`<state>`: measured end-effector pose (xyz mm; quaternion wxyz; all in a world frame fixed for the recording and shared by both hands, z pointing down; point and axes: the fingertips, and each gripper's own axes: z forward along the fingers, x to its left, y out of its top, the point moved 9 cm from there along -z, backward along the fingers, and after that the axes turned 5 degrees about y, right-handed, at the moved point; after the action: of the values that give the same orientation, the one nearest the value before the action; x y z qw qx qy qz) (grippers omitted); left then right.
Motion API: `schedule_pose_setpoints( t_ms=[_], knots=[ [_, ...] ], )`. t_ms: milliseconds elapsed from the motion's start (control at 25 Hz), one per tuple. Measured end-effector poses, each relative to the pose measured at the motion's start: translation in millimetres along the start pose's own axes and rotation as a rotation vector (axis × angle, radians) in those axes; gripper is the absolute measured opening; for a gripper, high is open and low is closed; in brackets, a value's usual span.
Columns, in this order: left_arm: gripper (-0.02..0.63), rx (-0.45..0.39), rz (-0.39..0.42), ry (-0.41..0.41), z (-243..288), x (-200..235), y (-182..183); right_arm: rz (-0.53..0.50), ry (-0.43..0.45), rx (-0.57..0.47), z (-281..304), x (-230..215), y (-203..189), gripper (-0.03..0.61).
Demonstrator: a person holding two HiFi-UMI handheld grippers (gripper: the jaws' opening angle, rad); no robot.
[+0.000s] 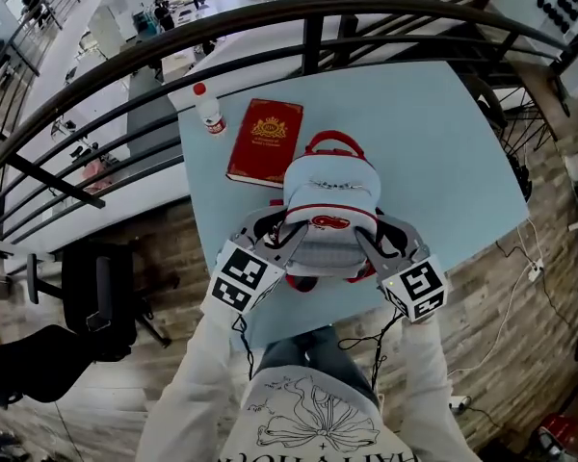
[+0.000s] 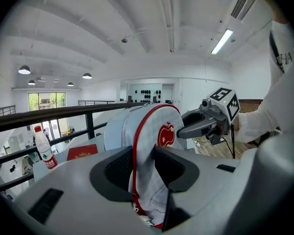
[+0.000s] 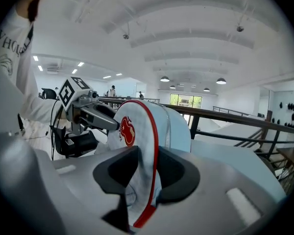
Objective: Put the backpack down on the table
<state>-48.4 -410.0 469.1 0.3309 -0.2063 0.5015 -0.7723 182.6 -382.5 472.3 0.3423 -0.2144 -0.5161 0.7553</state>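
Note:
A pale blue backpack [image 1: 329, 210] with red trim and a red top handle stands upright over the near part of the light blue table [image 1: 443, 162]. Whether its base touches the tabletop I cannot tell. My left gripper [image 1: 281, 243] grips its left side and my right gripper [image 1: 370, 244] its right side. In the left gripper view the backpack [image 2: 152, 131] has its red-edged fabric pinched between my left gripper's [image 2: 143, 163] pads. In the right gripper view the backpack [image 3: 147, 131] fabric likewise fills the gap of my right gripper [image 3: 148, 166].
A red book [image 1: 266, 142] lies flat on the table just behind the backpack on the left. A clear bottle [image 1: 209, 109] with a red cap stands at the table's far left corner. A black railing [image 1: 308, 27] runs behind the table, and an office chair [image 1: 96, 296] sits at the left.

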Motion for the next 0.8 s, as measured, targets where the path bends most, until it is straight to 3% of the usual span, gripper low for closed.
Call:
schedule_pose_setpoints(
  t_ms=[280,520,800],
  knots=[
    [0.133,0.006,0.018,0.055,10,-8,-13,-0.073,0.013,0.006,10,-8,-14,0.126],
    [0.138,-0.011,0.017,0.046,10,-13,-18,-0.045,0.023,-0.032,7,-6,-21,0.130],
    [0.147,-0.037,-0.037,0.036,0,-24,-29,0.013,0.013,-0.054,-5,2,-40,0.144]
  ],
)
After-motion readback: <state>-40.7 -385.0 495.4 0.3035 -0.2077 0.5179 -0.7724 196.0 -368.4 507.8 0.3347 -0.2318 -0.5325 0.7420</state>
